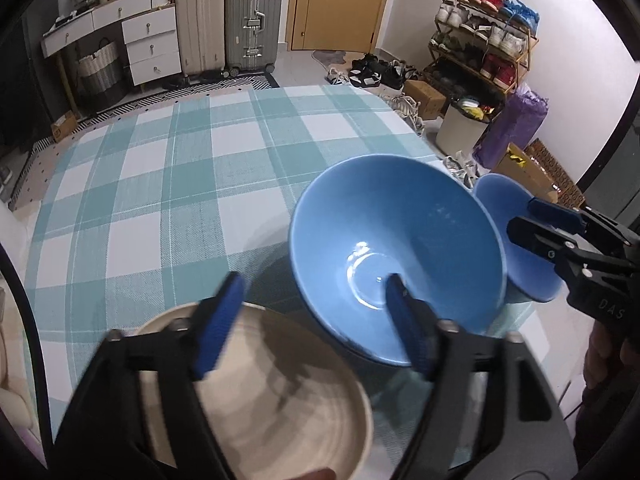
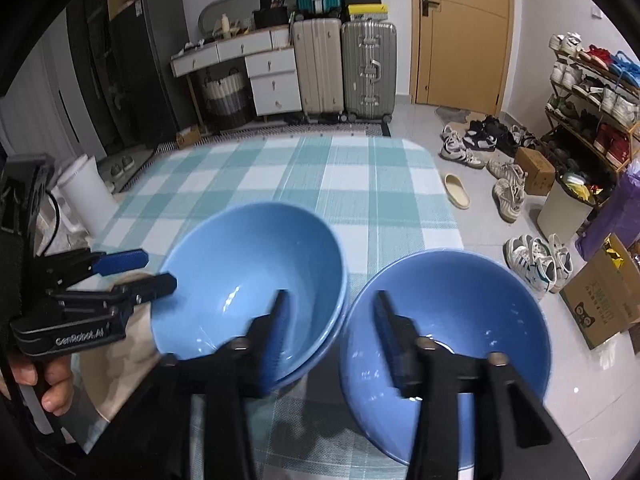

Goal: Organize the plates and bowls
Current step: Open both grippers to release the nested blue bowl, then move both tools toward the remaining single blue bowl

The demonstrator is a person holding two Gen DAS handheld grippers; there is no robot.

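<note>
A large blue bowl (image 1: pixel 396 248) sits stacked on another blue bowl on the checked tablecloth (image 1: pixel 168 184). A beige plate (image 1: pixel 264 396) lies near the front edge, under my left gripper (image 1: pixel 312 316), which is open and empty above the plate's rim and the bowl's near edge. A second blue bowl (image 2: pixel 448 320) stands at the table's right edge. My right gripper (image 2: pixel 330 332) is open, its right finger inside this bowl and its left finger over the stacked bowls (image 2: pixel 248 272). It holds nothing.
The table's far half shows bare tablecloth (image 2: pixel 320 176). A white canister (image 2: pixel 86 196) stands off the left side. On the floor to the right are shoes (image 2: pixel 532 260), a cardboard box (image 2: pixel 604 304), a bin and a shoe rack.
</note>
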